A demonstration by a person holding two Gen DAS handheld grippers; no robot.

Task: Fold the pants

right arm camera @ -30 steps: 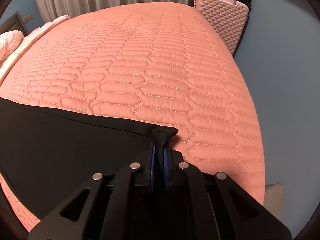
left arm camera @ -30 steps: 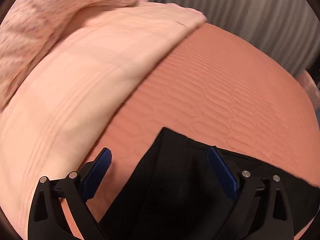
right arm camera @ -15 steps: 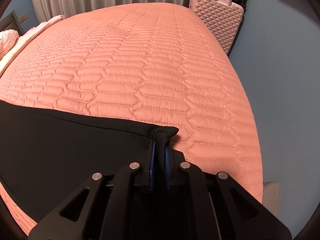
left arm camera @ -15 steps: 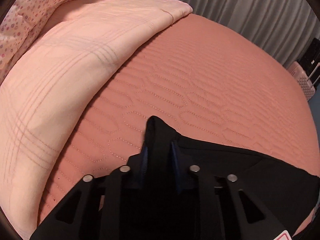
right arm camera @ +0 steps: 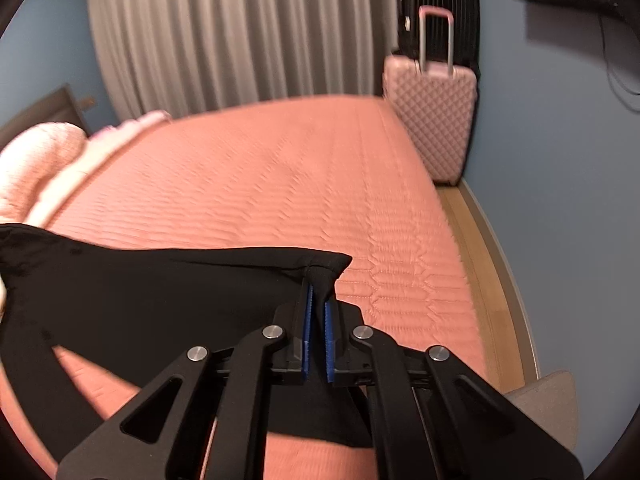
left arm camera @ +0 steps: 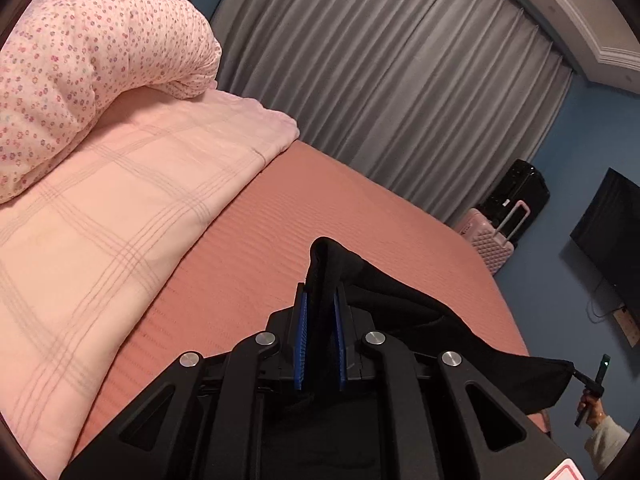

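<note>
Pants (left arm camera: 404,312) hang stretched between both claws above the bed (left arm camera: 320,208), long edge running side to side. Left claw (left arm camera: 320,316) pinches one corner, right claw (right arm camera: 318,312) the other; each is equally near, so folding needs both moving together.

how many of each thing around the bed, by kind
pants: 1
pillow: 1
blanket: 1
suitcases: 2, pink and black
grippers: 2, left and right, both shut on the pants
total: 7
</note>
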